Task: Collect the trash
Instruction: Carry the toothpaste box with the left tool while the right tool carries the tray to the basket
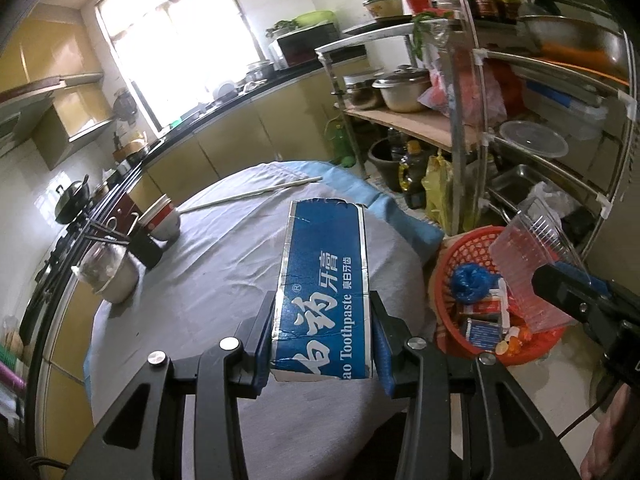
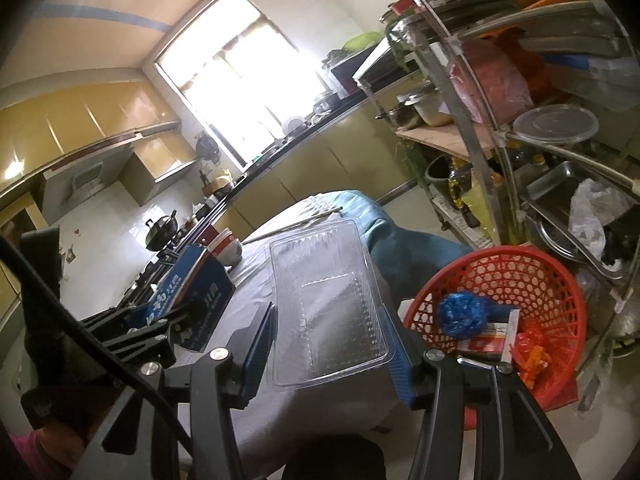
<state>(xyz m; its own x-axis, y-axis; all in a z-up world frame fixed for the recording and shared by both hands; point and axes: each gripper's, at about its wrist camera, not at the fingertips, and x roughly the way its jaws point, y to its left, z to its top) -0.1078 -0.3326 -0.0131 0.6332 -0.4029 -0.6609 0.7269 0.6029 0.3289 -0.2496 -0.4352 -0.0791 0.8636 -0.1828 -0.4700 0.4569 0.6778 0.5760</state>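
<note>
Two pieces of trash are in my grippers: my left gripper (image 1: 322, 340) clamps a blue toothpaste box (image 1: 322, 280) between its pads, and my right gripper (image 2: 332, 340) pinches a clear plastic tray (image 2: 324, 304). Just right of both tools stands the red basket (image 2: 532, 276), already holding scraps.

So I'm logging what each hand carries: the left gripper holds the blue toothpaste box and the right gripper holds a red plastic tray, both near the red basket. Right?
Not quite: the tray in the right gripper is clear, not red, as the right wrist view shows. The left gripper does hold the blue toothpaste box, near the red basket.
</note>
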